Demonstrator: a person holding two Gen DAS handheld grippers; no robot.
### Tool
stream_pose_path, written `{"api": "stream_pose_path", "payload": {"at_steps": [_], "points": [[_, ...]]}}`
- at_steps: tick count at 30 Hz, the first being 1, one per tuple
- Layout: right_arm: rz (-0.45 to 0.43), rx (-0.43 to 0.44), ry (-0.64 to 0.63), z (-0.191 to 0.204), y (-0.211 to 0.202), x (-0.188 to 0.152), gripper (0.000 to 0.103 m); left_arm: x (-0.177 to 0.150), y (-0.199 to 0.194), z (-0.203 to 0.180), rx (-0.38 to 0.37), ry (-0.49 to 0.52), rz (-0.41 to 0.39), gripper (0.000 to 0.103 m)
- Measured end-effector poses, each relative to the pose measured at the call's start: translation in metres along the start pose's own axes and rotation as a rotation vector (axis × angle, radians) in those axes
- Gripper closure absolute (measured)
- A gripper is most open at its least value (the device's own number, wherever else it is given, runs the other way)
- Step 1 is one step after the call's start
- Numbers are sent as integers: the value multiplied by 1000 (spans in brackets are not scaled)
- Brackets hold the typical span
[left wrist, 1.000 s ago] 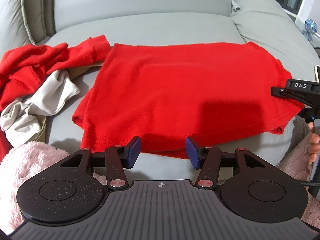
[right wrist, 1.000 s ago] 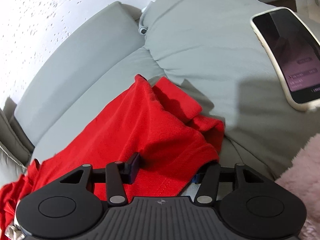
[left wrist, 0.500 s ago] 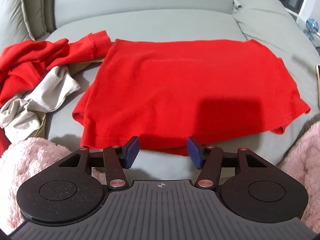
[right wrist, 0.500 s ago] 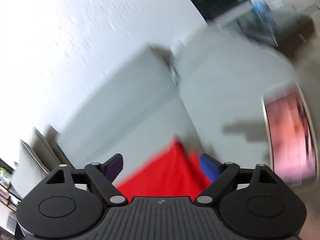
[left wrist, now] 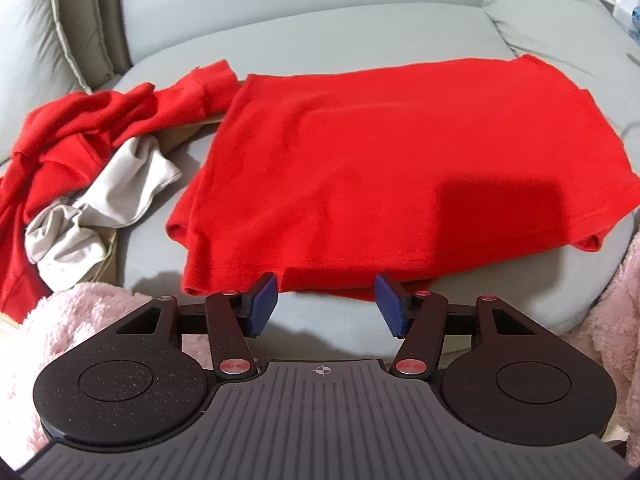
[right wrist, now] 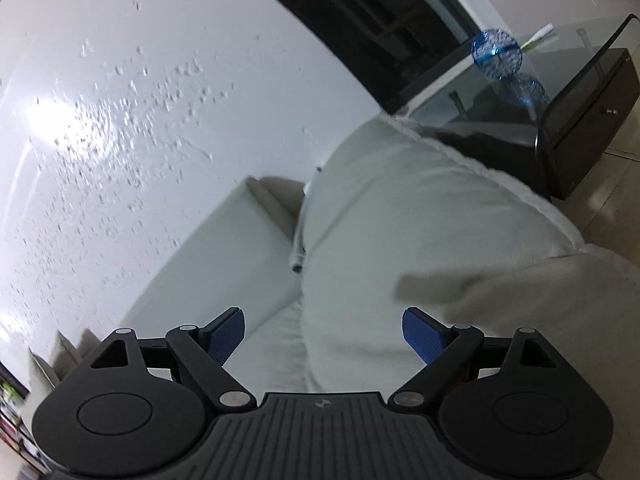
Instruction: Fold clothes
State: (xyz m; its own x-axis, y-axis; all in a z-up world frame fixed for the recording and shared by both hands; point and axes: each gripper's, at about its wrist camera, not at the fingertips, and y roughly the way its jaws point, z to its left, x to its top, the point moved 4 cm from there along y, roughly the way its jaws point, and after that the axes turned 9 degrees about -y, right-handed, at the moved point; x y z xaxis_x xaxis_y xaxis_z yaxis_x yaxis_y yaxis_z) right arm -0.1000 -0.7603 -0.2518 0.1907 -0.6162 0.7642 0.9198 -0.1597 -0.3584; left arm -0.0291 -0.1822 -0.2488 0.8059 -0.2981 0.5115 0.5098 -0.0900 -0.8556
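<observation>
Red shirt (left wrist: 400,152): it is laid flat on the grey sofa seat (left wrist: 320,28), folded into a wide shape, with its near hem just in front of the left gripper.
Left gripper (left wrist: 326,306): it is held low over the seat by the near hem. Its jaws are partly apart and have been opening a little. Nothing is seen between the blue pads (left wrist: 262,302), and the shirt is not touched by them.
Right gripper (right wrist: 322,332): it is pointed at the sofa arm (right wrist: 420,232) and the white wall (right wrist: 140,100). Its jaws are spread wide and have just been opened. Nothing is held between them.
Pile of clothes (left wrist: 80,148): more red cloth and a pale grey piece are heaped on the left of the seat, beside the flat shirt.
Pink fluffy cloth (left wrist: 76,304): it is seen at the near edge of the seat, on both sides of the left gripper.
Blue ball (right wrist: 496,54): it is seen on a glass table (right wrist: 560,52) behind the sofa arm.
</observation>
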Motion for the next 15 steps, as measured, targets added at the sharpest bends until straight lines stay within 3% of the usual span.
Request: {"api": "stream_pose_path", "payload": {"at_steps": [2, 5, 8, 12, 15], "points": [[-2, -11, -9, 0, 4, -1, 15, 0, 0, 0, 9, 1, 0, 43], [-87, -95, -68, 1, 4, 23, 17, 0, -2, 0, 13, 3, -7, 43], [-169, -100, -119, 18, -11, 54, 17, 1, -3, 1, 9, -2, -17, 43], [-106, -54, -107, 48, -30, 53, 16, 3, -3, 2, -6, -23, -23, 43], [46, -28, -67, 87, -48, 8, 16, 3, -4, 1, -22, -28, -28, 43]]}}
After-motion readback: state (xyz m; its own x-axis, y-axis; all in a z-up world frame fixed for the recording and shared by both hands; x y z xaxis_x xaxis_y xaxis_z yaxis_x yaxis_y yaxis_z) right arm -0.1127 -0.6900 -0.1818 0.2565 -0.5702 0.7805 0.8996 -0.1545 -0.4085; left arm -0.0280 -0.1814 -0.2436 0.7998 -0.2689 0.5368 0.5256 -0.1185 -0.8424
